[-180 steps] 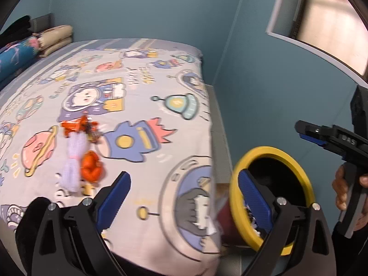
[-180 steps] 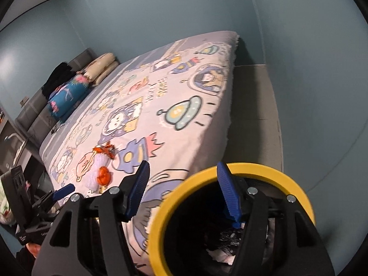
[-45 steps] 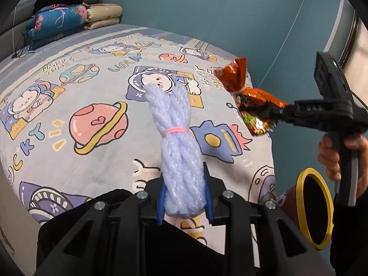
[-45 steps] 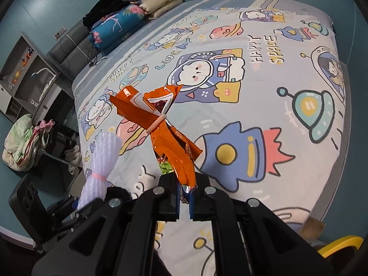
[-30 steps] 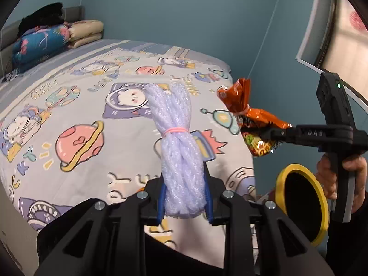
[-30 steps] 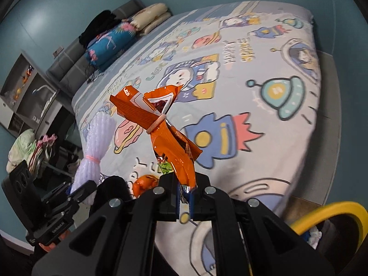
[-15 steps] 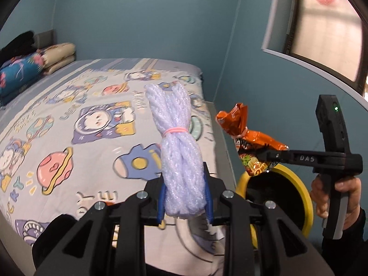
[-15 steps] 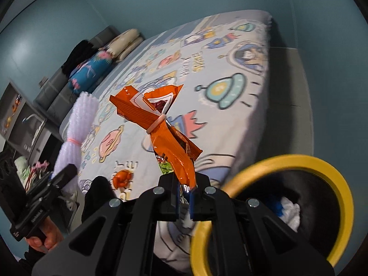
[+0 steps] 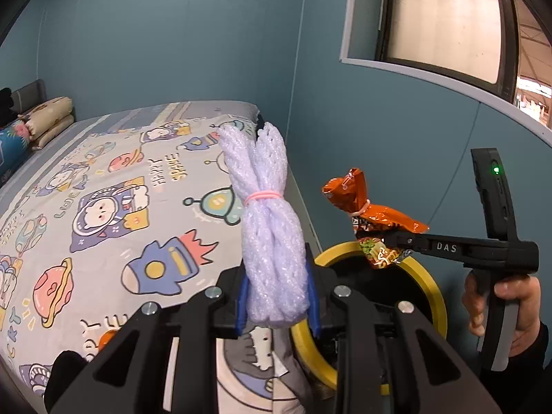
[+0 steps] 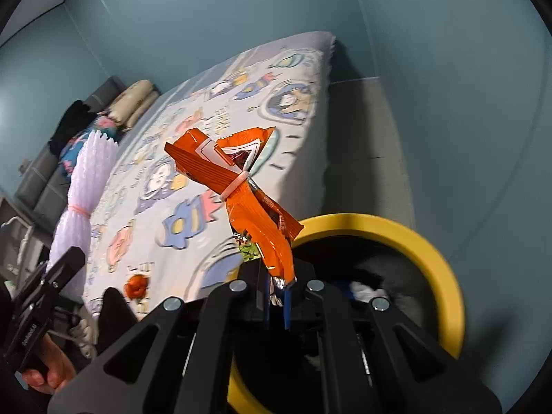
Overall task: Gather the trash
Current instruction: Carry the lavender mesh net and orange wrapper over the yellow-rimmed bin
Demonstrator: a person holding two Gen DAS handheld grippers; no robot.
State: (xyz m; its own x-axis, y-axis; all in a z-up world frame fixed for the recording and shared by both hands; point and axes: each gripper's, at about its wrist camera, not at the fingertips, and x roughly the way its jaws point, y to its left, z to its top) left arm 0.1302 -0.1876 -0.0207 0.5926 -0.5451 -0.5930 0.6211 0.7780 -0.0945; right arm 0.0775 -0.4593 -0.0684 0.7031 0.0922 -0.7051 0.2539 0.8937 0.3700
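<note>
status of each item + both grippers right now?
White foam net bundle, pink band: upright in left gripper.
Orange snack wrapper, banded: clamped in right gripper.
Yellow-rimmed black bin: open, trash inside.
Small orange piece: lying on bedsheet.

My feeds: dim, cool room light. Brightest patch is the frosted window [image 9: 445,20], left view, slightly blown out. Right view motion-smeared, worst on the bin's yellow rim [image 10: 431,252]. Heavy fisheye bending, black vignette at all corners.

Bin [image 9: 433,296] beside bed [image 9: 103,214]
</note>
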